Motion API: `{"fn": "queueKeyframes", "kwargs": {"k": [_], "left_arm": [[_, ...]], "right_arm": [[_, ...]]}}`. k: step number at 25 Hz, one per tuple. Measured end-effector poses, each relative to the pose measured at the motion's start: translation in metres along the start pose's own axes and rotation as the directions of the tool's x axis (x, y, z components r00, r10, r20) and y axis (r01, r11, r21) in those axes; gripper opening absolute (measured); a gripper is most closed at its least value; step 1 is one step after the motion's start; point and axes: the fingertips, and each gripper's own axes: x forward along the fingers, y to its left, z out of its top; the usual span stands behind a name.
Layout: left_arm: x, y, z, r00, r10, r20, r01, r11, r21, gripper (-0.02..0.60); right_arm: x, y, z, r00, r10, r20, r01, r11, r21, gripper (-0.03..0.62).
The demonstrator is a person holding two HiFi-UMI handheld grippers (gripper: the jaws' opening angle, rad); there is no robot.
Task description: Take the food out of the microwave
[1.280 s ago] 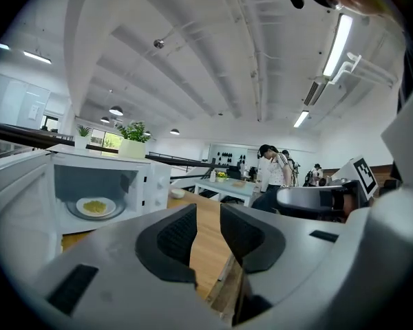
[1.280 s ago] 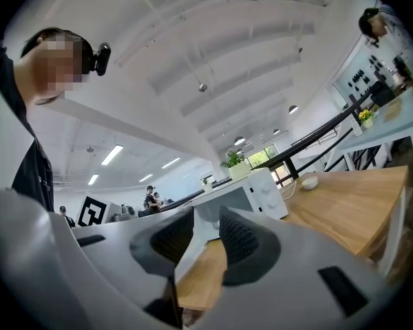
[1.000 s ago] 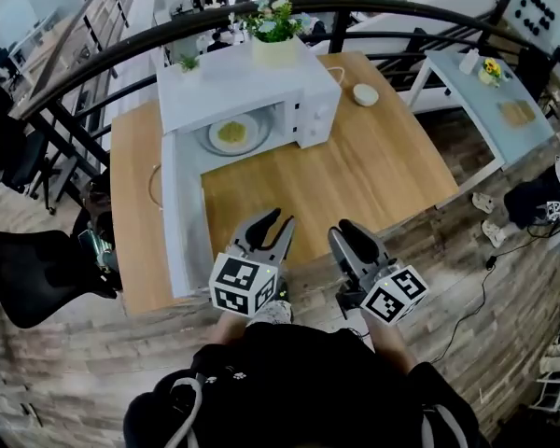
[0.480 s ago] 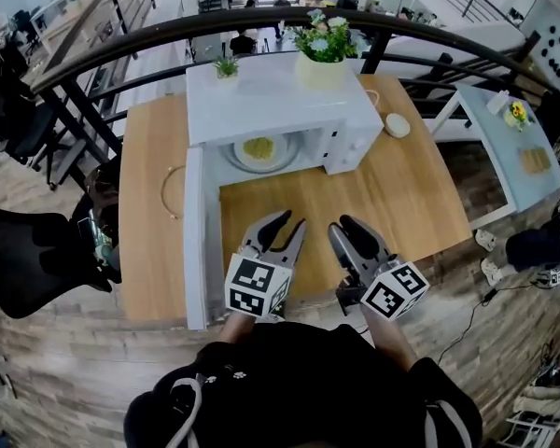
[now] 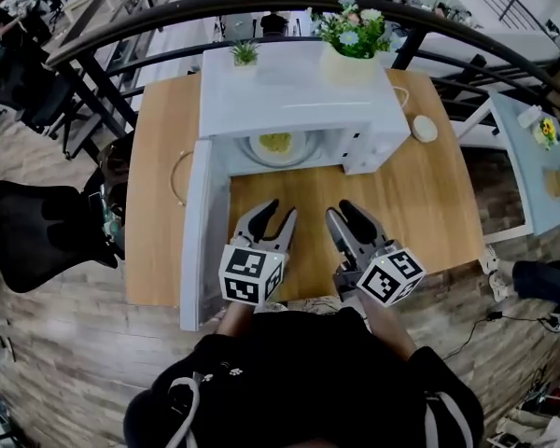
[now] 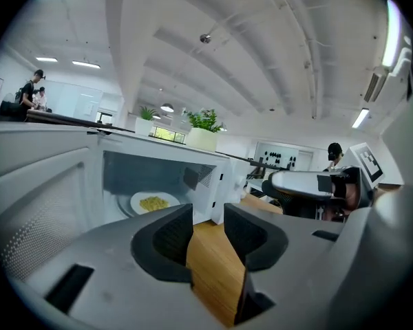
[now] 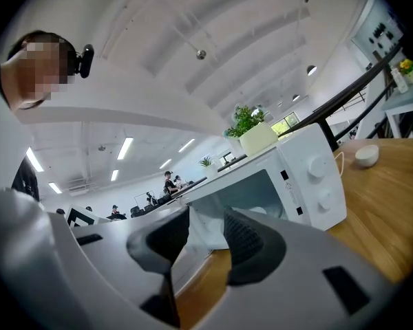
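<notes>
One plate (image 5: 258,153) of food (image 5: 275,142) sits in the open microwave (image 5: 299,87).

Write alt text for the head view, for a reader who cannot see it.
The left gripper and right gripper, both empty with jaws apart, point at a white microwave whose door stands open, a plate of yellow food inside. The left jaws have just been opening.

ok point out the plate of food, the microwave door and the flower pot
plate of food (image 6: 136,203): left gripper view, bare rim left of the food
microwave door (image 5: 203,241): head view, middle of inner face
flower pot (image 5: 353,65): head view, pot wall
</notes>
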Motion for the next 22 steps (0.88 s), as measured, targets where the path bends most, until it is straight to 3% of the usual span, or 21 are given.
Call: {"fn": "queueKeyframes", "kwargs": {"k": [9,17,22], "left_arm": [[0.040,0.036,0.000,0.992,0.120,-0.036,-0.124,0.976,-0.178,0.129],[0.068,0.069,-0.020,0.981,0.166,-0.100,-0.189,0.932,-0.310,0.158],[0.080,0.088,-0.032,0.976,0.180,-0.121,-0.215,0.890,-0.403,0.170]], "right_arm": [[0.041,-0.055,0.007,0.999,0.027,-0.044,-0.020,0.990,0.141,0.175],[0.080,-0.090,-0.019,0.994,-0.004,-0.109,0.035,0.959,0.283,0.195],[0.098,-0.108,-0.037,0.989,-0.037,-0.146,0.090,0.922,0.378,0.207]]}}
